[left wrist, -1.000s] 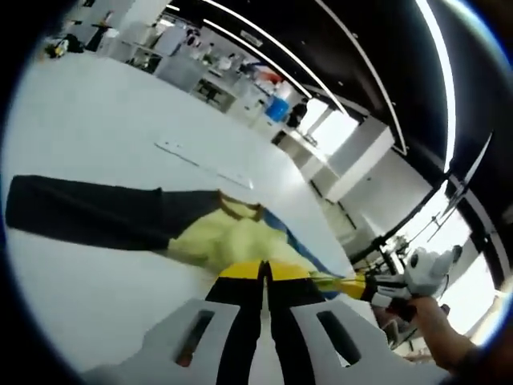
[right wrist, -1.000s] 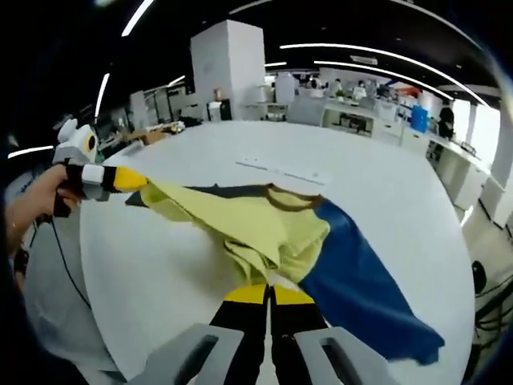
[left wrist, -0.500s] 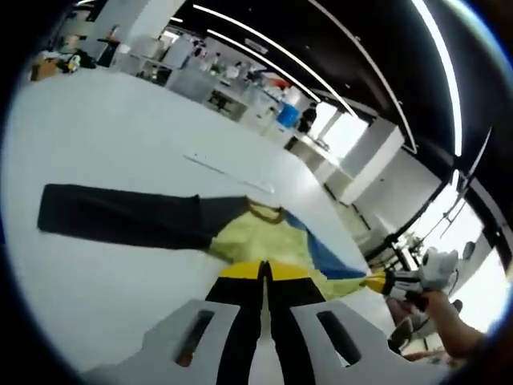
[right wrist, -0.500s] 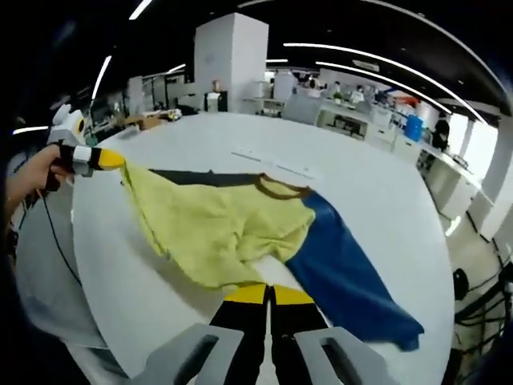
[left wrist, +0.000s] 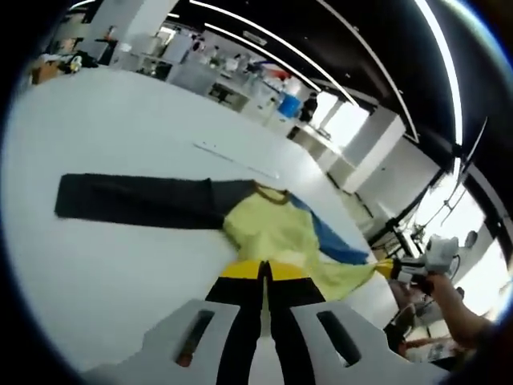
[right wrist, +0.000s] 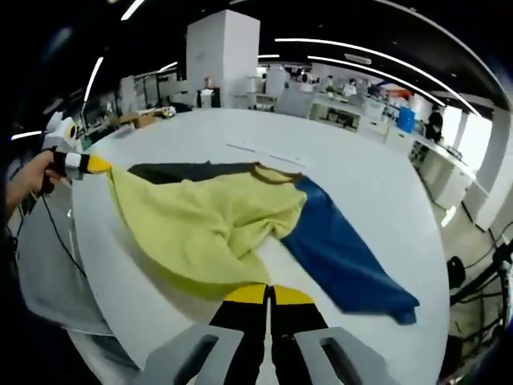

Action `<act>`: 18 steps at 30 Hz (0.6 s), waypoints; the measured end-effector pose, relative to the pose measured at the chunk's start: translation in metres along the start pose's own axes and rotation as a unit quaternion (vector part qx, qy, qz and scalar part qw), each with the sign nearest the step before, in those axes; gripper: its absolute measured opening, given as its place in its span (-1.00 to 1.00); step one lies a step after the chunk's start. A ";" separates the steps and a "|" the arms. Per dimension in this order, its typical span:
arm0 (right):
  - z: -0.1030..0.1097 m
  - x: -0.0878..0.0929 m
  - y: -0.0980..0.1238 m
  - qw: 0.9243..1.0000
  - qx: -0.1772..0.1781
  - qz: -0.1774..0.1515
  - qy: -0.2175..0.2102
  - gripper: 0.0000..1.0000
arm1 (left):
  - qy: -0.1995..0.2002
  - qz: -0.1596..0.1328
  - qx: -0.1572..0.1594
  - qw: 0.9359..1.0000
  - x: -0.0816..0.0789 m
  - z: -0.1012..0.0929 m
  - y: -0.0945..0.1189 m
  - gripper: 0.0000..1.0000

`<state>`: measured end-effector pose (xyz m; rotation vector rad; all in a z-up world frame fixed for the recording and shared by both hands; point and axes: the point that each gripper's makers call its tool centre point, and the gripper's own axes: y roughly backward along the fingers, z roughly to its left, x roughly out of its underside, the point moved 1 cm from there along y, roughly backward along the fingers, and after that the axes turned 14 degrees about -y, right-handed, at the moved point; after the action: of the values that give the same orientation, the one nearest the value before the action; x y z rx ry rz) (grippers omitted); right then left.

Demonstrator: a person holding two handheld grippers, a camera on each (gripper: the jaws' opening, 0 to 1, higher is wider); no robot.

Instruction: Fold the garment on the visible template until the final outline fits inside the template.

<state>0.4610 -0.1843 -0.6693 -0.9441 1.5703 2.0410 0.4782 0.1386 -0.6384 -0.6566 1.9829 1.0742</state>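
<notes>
A garment lies on the white table [left wrist: 104, 120]: yellow body [left wrist: 268, 233], black sleeve [left wrist: 136, 200], blue sleeve [left wrist: 330, 242], brown collar [left wrist: 272, 192]. My left gripper [left wrist: 262, 269] is shut on the yellow hem at one corner. In the right gripper view it comes in from the left as the left gripper [right wrist: 96, 164], a hand around it. My right gripper [right wrist: 269, 290] is shut on the hem's other corner, with the yellow body [right wrist: 200, 224] stretched between the two. The blue sleeve [right wrist: 341, 253] runs right and the black sleeve [right wrist: 180, 171] far left. The right gripper [left wrist: 386, 269] also appears at the right.
A pale thin strip [left wrist: 236, 159] lies on the table beyond the collar, seen again as the strip [right wrist: 258, 154]. The table's rim [right wrist: 96, 321] curves close under the hem. Desks, a white pillar [right wrist: 220, 60] and distant people stand far behind.
The two grippers have drawn apart, pulling the yellow hem wide. The bunched body has spread flatter, and the blue sleeve lies more fully open.
</notes>
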 end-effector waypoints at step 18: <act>-0.001 0.037 0.033 0.999 0.012 0.026 -0.037 -1.00 | -0.057 0.062 -0.011 0.996 0.048 0.005 0.026 -1.00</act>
<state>0.4136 -0.1984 -0.6732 -0.8179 1.5934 2.0630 0.4335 0.1526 -0.6670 -0.4782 1.9366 1.1819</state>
